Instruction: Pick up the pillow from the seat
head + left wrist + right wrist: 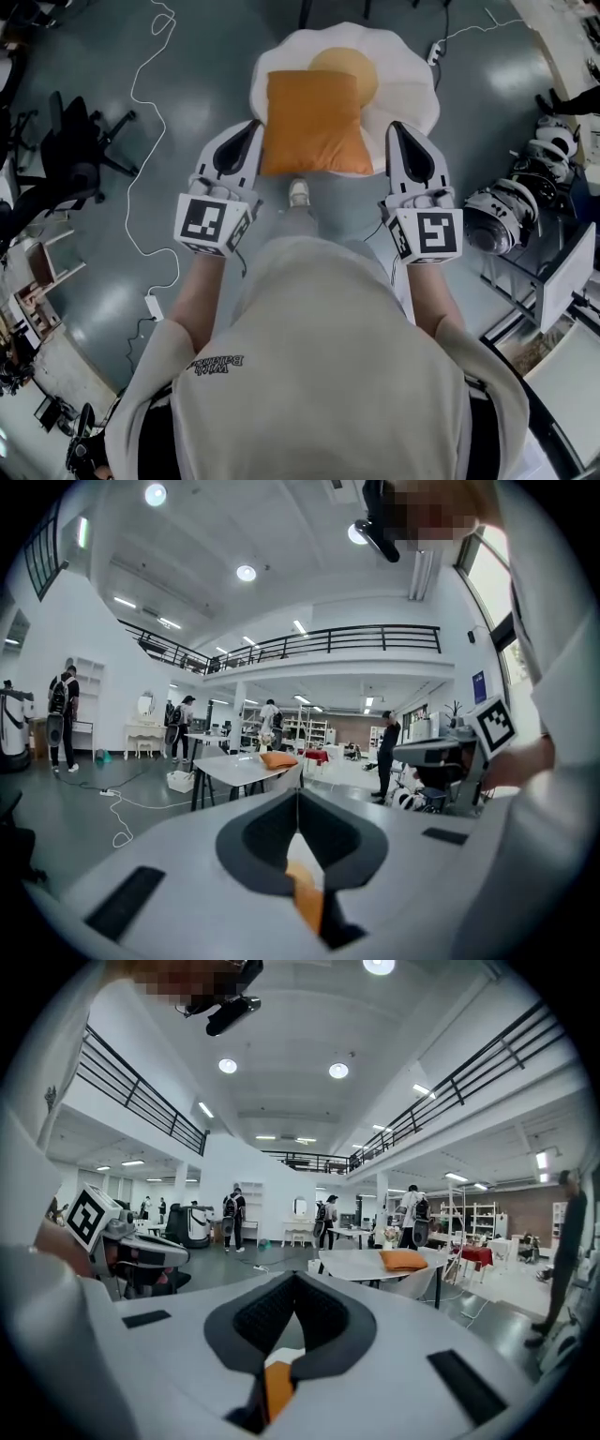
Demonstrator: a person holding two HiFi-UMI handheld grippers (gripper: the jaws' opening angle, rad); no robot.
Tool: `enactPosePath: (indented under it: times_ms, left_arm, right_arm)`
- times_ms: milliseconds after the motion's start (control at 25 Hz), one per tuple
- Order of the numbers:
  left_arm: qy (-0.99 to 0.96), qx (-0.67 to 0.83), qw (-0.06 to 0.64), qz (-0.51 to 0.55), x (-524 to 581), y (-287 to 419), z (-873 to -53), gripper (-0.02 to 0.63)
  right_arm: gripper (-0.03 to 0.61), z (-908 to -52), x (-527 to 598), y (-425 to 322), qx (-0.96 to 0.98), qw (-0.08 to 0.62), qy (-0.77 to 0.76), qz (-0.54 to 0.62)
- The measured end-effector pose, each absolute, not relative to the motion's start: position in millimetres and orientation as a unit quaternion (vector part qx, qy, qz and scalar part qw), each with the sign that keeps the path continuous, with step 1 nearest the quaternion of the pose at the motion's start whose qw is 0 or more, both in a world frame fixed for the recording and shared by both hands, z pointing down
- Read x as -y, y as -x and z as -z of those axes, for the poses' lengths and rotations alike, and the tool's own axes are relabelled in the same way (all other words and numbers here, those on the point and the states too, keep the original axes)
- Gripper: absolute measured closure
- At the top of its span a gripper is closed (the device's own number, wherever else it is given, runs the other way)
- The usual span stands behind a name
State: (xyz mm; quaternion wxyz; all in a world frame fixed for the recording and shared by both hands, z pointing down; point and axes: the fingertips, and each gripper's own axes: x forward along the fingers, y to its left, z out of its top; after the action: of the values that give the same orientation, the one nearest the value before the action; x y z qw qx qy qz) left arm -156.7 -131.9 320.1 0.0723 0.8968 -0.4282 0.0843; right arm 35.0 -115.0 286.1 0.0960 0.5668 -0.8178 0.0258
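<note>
Grey hall floor (187,112) carries a white egg-shaped seat (412,89); the orange pillow (309,122) lies flat on it. My left hand-held gripper (253,127) and right hand-held gripper (396,128) flank the pillow, jaws closed, gripping nothing.

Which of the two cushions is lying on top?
The square orange pillow; it lies over the white egg-shaped seat cushion, covering most of its yellow yolk.
</note>
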Motion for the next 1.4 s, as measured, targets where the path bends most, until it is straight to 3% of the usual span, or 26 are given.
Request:
enactPosePath:
  times_ms: [640, 1240, 1400]
  left_arm:
    - [-0.919, 0.387, 0.071, -0.037, 168, 141, -295, 0.603]
    - [-0.896, 0.416, 0.121, -0.097, 187, 126, -328, 0.600]
    - [-0.893, 0.413, 0.132, -0.117, 199, 119, -352, 0.531]
  right_arm:
    - [0.569, -286, 162, -29, 0.820, 0.109, -0.560, -0.037]
    - [0.568, -337, 188, -39, 0.845, 0.123, -0.507, -0.115]
    - [0.528, -369, 204, -45, 0.842, 0.136, -0.504, -0.139]
